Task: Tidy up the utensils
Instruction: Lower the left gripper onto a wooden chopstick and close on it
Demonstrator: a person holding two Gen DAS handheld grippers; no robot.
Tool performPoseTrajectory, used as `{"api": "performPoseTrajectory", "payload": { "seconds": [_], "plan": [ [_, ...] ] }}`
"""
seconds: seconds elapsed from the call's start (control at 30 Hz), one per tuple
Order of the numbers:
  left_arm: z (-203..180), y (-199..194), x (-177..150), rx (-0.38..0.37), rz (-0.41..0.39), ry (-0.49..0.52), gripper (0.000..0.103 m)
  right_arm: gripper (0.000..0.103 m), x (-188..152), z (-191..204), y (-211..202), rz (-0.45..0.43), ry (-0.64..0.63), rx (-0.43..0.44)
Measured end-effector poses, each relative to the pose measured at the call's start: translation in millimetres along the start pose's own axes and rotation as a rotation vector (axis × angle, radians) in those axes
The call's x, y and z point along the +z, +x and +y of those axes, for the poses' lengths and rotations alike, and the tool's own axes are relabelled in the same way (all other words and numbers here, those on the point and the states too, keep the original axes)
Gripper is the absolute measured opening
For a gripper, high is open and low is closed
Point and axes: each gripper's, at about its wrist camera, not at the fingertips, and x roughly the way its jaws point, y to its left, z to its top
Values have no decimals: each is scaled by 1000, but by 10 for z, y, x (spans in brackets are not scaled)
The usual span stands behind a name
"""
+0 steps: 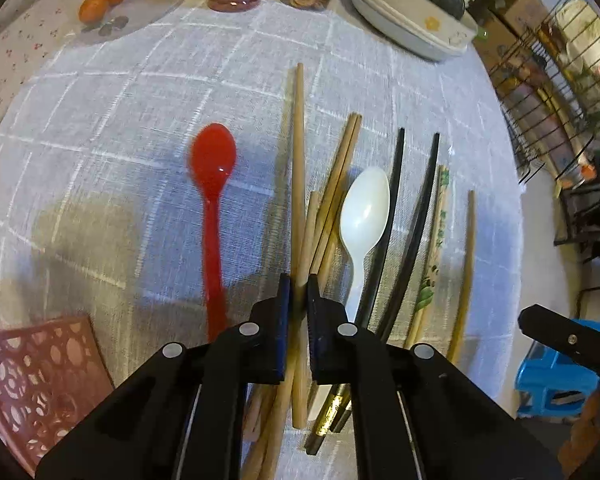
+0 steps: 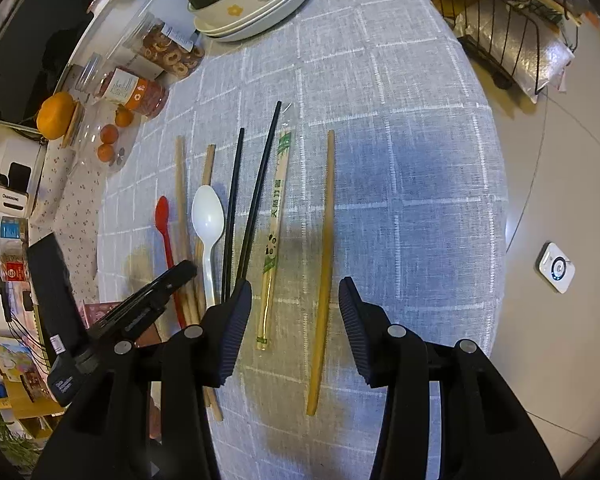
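Between left gripper (image 1: 299, 300) fingers, wooden chopstick (image 1: 299, 168)

A glossy red plastic spoon (image 1: 212, 184) lay bowl-up, apart to the left of a loose heap of plain wooden chopsticks (image 1: 300, 184). A white plastic spoon (image 1: 364, 216) rested beside two black chopsticks (image 1: 416, 224), then a paper-wrapped pair (image 2: 274, 236) and one lone wooden chopstick (image 2: 324, 264).

glossy plastic red spoon (image 1: 213, 168), woven cloth tablecloth (image 1: 140, 92).
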Motion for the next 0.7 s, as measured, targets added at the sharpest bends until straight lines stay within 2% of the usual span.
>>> {"api": "performPoseTrajectory", "payload": {
  "seconds": [0.33, 0.57, 0.7],
  "plan": [
    [76, -69, -141, -38, 2, 13, 9, 46, -23, 80, 32, 15, -28, 3],
    [-13, -42, -161, 4, -11, 53, 6, 46, -34, 85, 14, 11, -31, -1],
    [10, -138, -168, 12, -38, 31, 6, 46, -35, 65, -3, 9, -28, -3]
  ]
}}
